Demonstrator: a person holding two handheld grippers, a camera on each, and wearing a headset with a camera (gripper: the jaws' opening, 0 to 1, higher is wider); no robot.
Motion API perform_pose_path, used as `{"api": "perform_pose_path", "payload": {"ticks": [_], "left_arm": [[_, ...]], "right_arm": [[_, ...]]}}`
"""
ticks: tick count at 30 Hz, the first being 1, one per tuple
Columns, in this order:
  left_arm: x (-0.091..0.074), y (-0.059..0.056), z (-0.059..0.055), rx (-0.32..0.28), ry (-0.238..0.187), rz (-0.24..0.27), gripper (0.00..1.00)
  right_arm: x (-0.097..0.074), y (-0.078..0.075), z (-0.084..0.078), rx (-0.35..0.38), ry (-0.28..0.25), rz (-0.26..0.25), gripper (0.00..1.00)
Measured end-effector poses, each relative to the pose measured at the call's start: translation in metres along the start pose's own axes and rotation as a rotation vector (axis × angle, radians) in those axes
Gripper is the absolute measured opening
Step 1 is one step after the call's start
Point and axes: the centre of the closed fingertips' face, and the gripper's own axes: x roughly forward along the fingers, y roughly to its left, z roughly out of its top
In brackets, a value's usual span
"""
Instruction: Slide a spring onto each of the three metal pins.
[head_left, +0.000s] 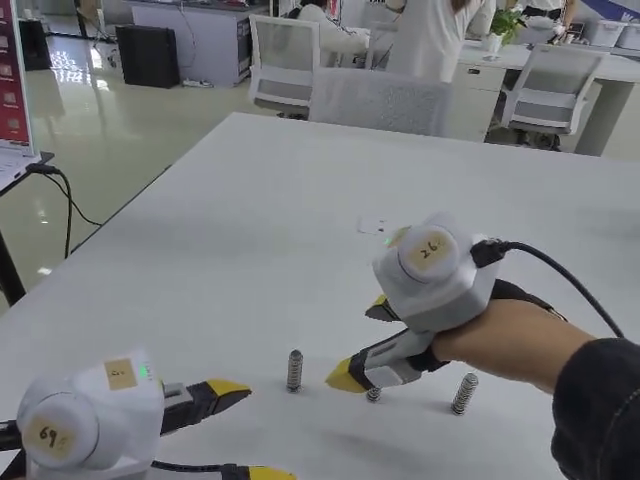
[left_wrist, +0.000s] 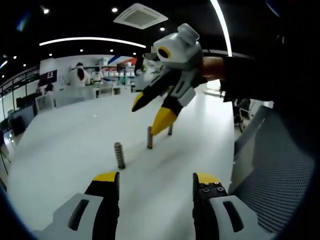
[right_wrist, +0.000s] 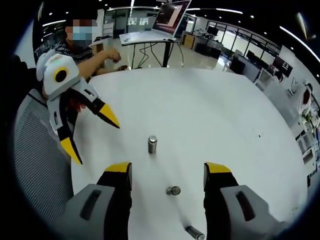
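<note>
Three springs stand upright in a row on the white table (head_left: 250, 230): the left spring (head_left: 294, 371), the middle spring (head_left: 373, 395) and the right spring (head_left: 463, 393). I cannot tell the pins inside them. My right gripper (head_left: 358, 342) hovers open and empty just above the middle spring, its lower yellow tip close to it. In the right gripper view its jaws (right_wrist: 168, 167) frame a spring (right_wrist: 173, 190) seen end on, with another spring (right_wrist: 152, 144) beyond. My left gripper (head_left: 258, 432) is open and empty at the near left. Its own view (left_wrist: 156, 177) faces the nearest spring (left_wrist: 119, 155).
Grey office chairs (head_left: 380, 100) stand at the table's far edge, with desks and people behind. A mesh chair back (right_wrist: 35, 150) is beside the left gripper (right_wrist: 94, 138). A cable (head_left: 560, 275) trails from the right gripper. Bare tabletop stretches beyond the springs.
</note>
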Motion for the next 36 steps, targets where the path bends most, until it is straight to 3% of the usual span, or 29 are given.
{"api": "perform_pose_path", "payload": {"ticks": [20,36], "left_arm": [[-0.002,0.0,0.002,0.003,0.001,-0.001,0.55],[0.0,0.002,0.004,0.01,0.002,-0.002,0.55]], "right_arm": [[-0.029,-0.018,-0.024,0.108,-0.074,-0.09,0.6],[-0.053,-0.034,-0.064,0.196,-0.081,-0.156,0.62]]}}
